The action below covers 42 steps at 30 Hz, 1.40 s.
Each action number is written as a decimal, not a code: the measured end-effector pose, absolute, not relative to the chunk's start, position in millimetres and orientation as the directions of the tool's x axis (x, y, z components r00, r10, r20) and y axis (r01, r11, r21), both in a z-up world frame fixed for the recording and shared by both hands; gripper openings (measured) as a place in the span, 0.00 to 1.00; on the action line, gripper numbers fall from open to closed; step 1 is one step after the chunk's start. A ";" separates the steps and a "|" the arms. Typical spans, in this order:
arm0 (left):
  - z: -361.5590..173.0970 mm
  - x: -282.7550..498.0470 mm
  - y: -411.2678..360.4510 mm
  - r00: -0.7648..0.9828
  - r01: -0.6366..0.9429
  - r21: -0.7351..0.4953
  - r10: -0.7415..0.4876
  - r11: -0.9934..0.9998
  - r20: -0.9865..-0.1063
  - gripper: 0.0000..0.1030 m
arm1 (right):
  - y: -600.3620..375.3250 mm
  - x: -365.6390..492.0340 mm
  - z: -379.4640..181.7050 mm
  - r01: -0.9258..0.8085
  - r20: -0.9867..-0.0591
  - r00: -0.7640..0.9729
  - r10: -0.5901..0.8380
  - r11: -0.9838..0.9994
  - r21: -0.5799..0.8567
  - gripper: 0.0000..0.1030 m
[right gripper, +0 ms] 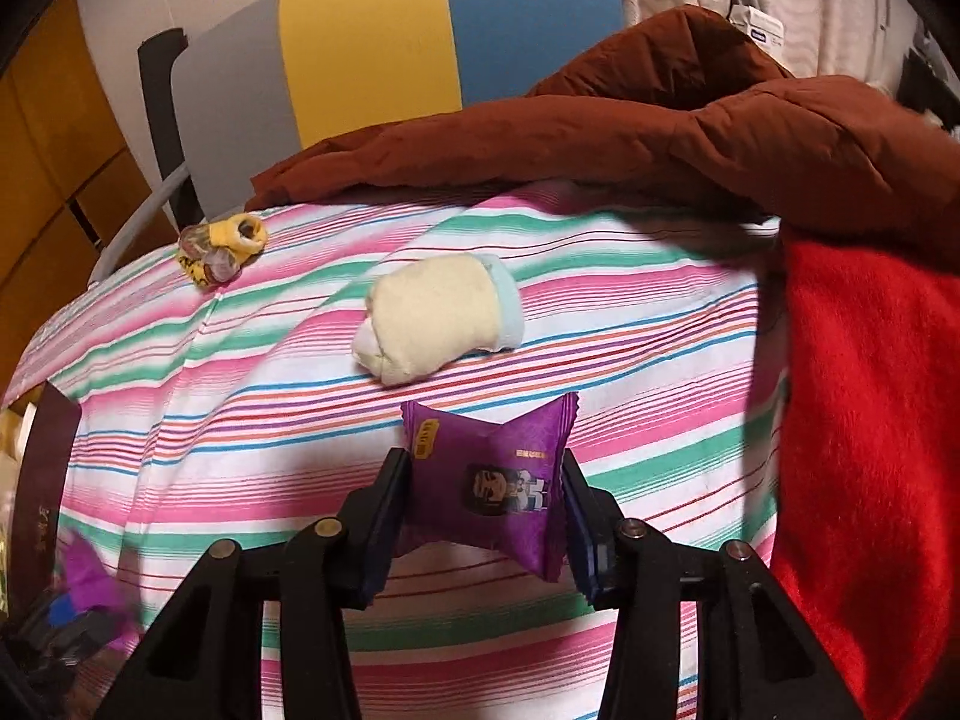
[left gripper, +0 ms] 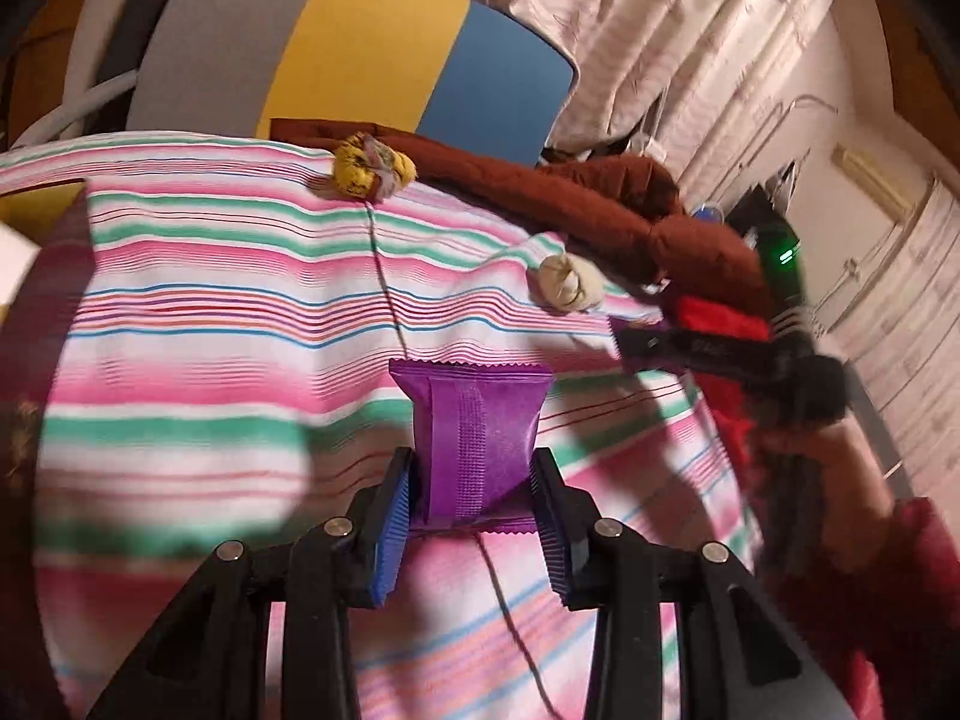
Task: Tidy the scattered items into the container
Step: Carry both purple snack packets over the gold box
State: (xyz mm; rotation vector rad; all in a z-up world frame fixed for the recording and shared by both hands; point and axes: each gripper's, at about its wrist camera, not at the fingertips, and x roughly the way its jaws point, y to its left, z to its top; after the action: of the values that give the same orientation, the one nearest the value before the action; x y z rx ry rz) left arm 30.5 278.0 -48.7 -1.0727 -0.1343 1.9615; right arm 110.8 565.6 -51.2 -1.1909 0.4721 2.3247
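Note:
My left gripper [left gripper: 474,480] is shut on a purple snack packet [left gripper: 477,438], seam side up, held above the striped bedsheet [left gripper: 210,300]. My right gripper [right gripper: 483,492] is shut on another purple snack packet [right gripper: 489,480] with a printed face on it. A rolled cream sock [right gripper: 435,318] lies on the sheet just beyond the right packet; it also shows in the left wrist view [left gripper: 567,282]. A rolled yellow sock [left gripper: 372,171] lies near the far edge of the sheet, and shows in the right wrist view [right gripper: 222,246]. The right gripper body [left gripper: 732,354] appears blurred at the right of the left view.
A brown padded jacket [right gripper: 660,132] lies along the far side of the bed. A red fleece cloth [right gripper: 870,420] covers the right side. A grey, yellow and blue panel [right gripper: 372,48] stands behind the bed. A dark box edge [right gripper: 42,480] shows at the left.

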 end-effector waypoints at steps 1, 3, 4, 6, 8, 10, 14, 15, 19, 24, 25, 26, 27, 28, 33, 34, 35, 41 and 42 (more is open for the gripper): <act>-45.9 32.1 272.3 -0.250 -0.641 -0.464 0.738 -0.612 -0.627 0.37 | 565.3 110.3 -53.1 -0.561 -0.830 -0.494 0.258 -0.824 0.078 0.46; -36.3 38.1 257.2 -0.265 -0.654 -0.453 0.745 -0.605 -0.612 0.37 | 565.0 111.5 -53.8 -0.564 -0.835 -0.480 0.268 -0.824 0.059 0.46; -31.3 41.8 249.0 -0.275 -0.667 -0.444 0.751 -0.598 -0.600 0.37 | 564.7 112.2 -52.8 -0.565 -0.833 -0.479 0.278 -0.824 0.050 0.46; -22.7 46.6 233.8 -0.296 -0.688 -0.417 0.755 -0.593 -0.585 0.37 | 562.8 113.4 -49.8 -0.566 -0.824 -0.486 0.292 -0.824 0.042 0.46; -17.4 48.5 216.4 -0.318 -0.694 -0.396 0.750 -0.601 -0.580 0.37 | 559.6 115.0 -44.4 -0.569 -0.807 -0.498 0.318 -0.822 0.027 0.46; -14.2 48.8 194.3 -0.349 -0.681 -0.383 0.737 -0.623 -0.579 0.37 | 552.0 115.0 -38.4 -0.564 -0.790 -0.493 0.365 -0.825 -0.029 0.46; -11.2 46.1 152.9 -0.385 -0.640 -0.401 0.724 -0.656 -0.572 0.37 | 516.7 102.1 -28.6 -0.472 -0.769 -0.495 0.405 -0.868 -0.153 0.46; -10.3 45.5 142.7 -0.399 -0.629 -0.397 0.716 -0.668 -0.573 0.37 | 508.5 99.0 -26.9 -0.449 -0.769 -0.504 0.393 -0.880 -0.156 0.46; -6.3 41.4 107.9 -0.460 -0.580 -0.400 0.691 -0.710 -0.558 0.37 | 450.2 82.3 -11.9 -0.324 -0.759 -0.585 0.287 -0.940 -0.107 0.46; 0.6 34.3 57.3 -0.560 -0.492 -0.392 0.627 -0.778 -0.541 0.37 | 366.5 63.8 8.4 -0.145 -0.731 -0.674 0.106 -0.989 -0.010 0.46; 0.4 32.6 48.2 -0.575 -0.471 -0.395 0.614 -0.789 -0.541 0.37 | 352.4 61.0 11.1 -0.115 -0.726 -0.684 0.074 -0.993 0.007 0.46; -0.3 29.5 35.0 -0.592 -0.441 -0.403 0.598 -0.802 -0.541 0.37 | 333.8 57.2 14.0 -0.076 -0.720 -0.694 0.031 -0.997 0.030 0.46; -1.6 26.7 22.5 -0.605 -0.413 -0.411 0.582 -0.813 -0.543 0.37 | 319.3 54.6 14.3 -0.054 -0.715 -0.700 0.005 -0.998 0.046 0.46; -2.9 25.0 13.5 -0.616 -0.391 -0.413 0.567 -0.823 -0.547 0.37 | 302.8 51.0 16.2 -0.023 -0.710 -0.704 -0.033 -0.997 0.069 0.46; -15.6 12.1 -33.7 -0.648 -0.280 -0.407 0.484 -0.870 -0.589 0.37 | 232.5 29.1 14.6 0.108 -0.715 -0.681 -0.157 -0.988 0.114 0.46; -18.7 10.1 -40.9 -0.646 -0.263 -0.414 0.478 -0.871 -0.596 0.37 | 220.3 24.3 12.9 0.128 -0.720 -0.673 -0.172 -0.985 0.116 0.46; -21.2 8.5 -46.0 -0.642 -0.253 -0.423 0.478 -0.870 -0.600 0.37 | 213.2 21.0 12.1 0.142 -0.722 -0.667 -0.183 -0.983 0.117 0.46; -39.0 -2.2 -62.3 -0.611 -0.204 -0.418 0.449 -0.885 -0.652 0.37 | 167.4 -6.2 8.0 0.202 -0.744 -0.621 -0.246 -0.968 0.152 0.46; -41.5 -5.2 -63.5 -0.605 -0.201 -0.425 0.453 -0.883 -0.655 0.37 | 160.4 -12.0 8.8 0.208 -0.744 -0.617 -0.257 -0.965 0.161 0.46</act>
State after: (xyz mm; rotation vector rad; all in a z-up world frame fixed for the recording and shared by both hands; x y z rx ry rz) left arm -5.2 -63.5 -41.5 -1.1385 -0.4390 2.4858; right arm -12.0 160.4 8.8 -1.4341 0.1010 3.0826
